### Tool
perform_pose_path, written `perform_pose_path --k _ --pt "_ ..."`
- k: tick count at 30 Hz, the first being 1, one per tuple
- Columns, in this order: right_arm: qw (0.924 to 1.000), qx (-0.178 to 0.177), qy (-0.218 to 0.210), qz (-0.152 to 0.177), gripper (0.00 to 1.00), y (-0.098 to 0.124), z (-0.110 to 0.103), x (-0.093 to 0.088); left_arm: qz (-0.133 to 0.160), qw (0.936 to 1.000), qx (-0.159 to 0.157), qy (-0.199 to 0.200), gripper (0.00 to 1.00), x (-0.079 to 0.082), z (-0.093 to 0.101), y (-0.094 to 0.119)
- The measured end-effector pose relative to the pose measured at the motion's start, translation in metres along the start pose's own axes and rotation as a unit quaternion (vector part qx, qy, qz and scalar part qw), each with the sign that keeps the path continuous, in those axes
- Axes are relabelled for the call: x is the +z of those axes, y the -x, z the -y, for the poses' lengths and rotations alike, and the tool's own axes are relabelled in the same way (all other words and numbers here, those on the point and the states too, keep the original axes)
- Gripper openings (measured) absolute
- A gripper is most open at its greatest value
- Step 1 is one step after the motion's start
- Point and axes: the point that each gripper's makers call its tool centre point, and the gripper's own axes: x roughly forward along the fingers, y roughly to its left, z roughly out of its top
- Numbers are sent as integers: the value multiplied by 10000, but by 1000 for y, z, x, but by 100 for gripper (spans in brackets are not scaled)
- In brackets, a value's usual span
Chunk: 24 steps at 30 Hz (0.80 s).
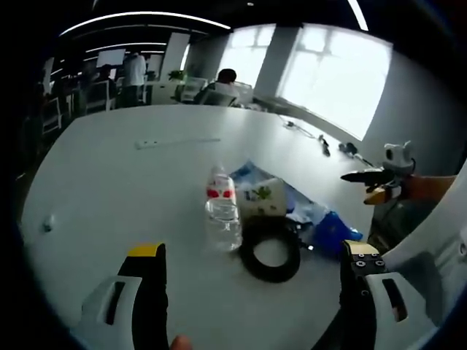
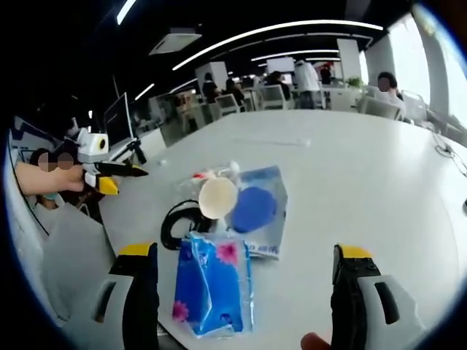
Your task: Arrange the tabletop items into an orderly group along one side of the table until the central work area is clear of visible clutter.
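A small cluster of items is sitting together near one edge of the white table (image 1: 124, 168): in the left gripper view a clear water bottle (image 1: 222, 210) with a red and white label is standing upright, just beside a black ring-shaped coil (image 1: 271, 253) lying flat on the tabletop, with a white packet bearing a green print (image 1: 260, 199) right behind the coil and crumpled blue packaging (image 1: 336, 233) trailing off toward the table edge. In the right gripper view the same group is showing from the opposite side: a blue tissue pack with pink flowers (image 2: 213, 283) is lying nearest the camera, a blue pouch (image 2: 264, 208) is lying flat behind it with a dark blue round lid (image 2: 253, 209) resting on it, a pale round cup (image 2: 218, 197) is tipped with its mouth toward the lens, and the black coil (image 2: 177, 221) is peeking out beside the cup. The left gripper (image 1: 252, 264) is hovering over the table short of the bottle and coil, its jaws standing wide apart and holding nothing. The right gripper (image 2: 246, 264) is hanging above the tissue pack, its jaws likewise spread wide, the pack lying between them but not touched. Each gripper is also appearing in the other's view, held up off the table edge by a hand. Far across the table, people are sitting and standing among desks and chairs under long ceiling lights, and bright windows (image 1: 321, 73) are lining one wall.
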Motion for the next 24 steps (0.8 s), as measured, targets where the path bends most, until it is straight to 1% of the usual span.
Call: perform_pose_path --k 9,24 --pt "10000 3 -15 4 98 -2 0 2 -32 10000 17 16 96 -1 -3 -1" --pt "10000 10 -32 -13 97 -7 1 4 -52 9999 -27 87 95 3 -6 -14"
